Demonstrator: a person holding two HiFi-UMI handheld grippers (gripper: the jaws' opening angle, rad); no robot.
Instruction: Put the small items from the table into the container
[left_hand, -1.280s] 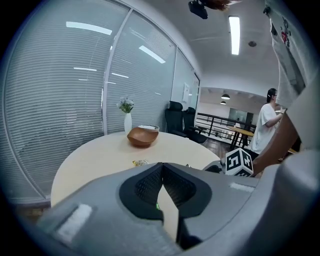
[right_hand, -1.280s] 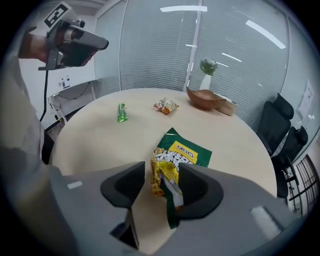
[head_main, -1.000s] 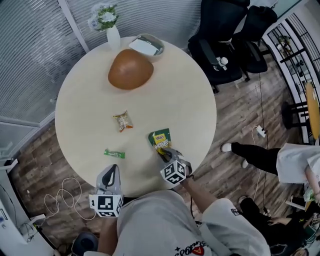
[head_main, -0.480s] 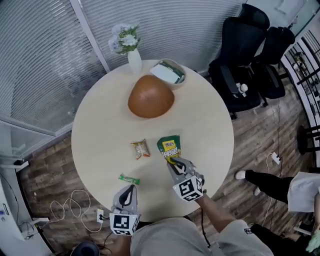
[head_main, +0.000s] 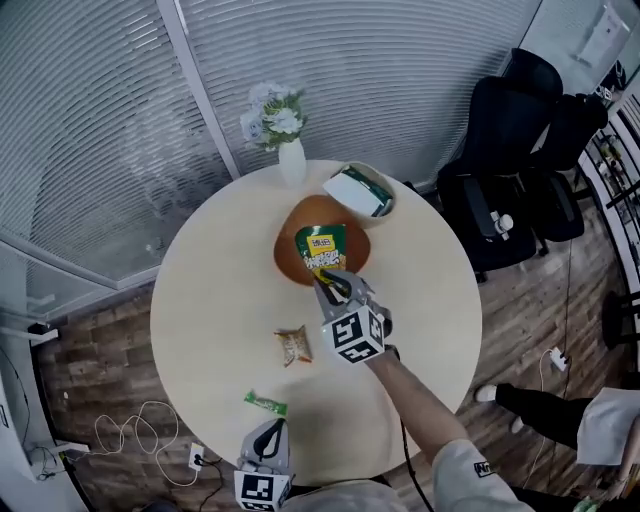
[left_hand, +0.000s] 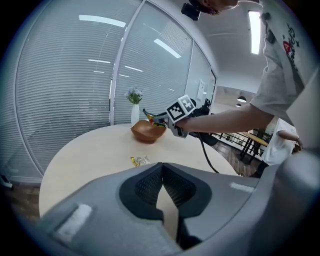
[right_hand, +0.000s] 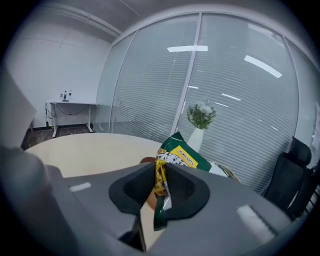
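Pinches a green snack packet (head_main: 322, 248) by its crimped end in the fingers of the right gripper (head_main: 333, 284), clamped tight on the foil, and holds it over the brown bowl (head_main: 287, 245) on the far half of the round desk (head_main: 220, 290). Stretches the right forearm (head_main: 405, 385) out from the near edge past the middle, bare below a pale sleeve (head_main: 470, 475), with the gripper tilted somewhat downward and its marker cube (head_main: 352, 335) facing up. Seen along the right gripper's own fingers: packet standing up and away from them, its tail hanging down between the pads. Cannot tell whether the packet touches the bowl.

Rests the left gripper (head_main: 266, 442) low at the near edge, aimed toward the middle of the desk, fingers drawn together to a sliver with nothing between them.

Also on the desk: a small tan snack packet (head_main: 293, 345) near the middle, on the near side of the bowl and just beside the right gripper; a green wrapped bar (head_main: 266, 403) close to the near edge, just beyond the left gripper. At the far edge, a white vase of flowers (head_main: 291, 160) and, beside it, a shallow dish (head_main: 383, 185) holding a white-and-green box (head_main: 356, 193). Beyond the desk on the right, black office chairs (head_main: 510, 150).
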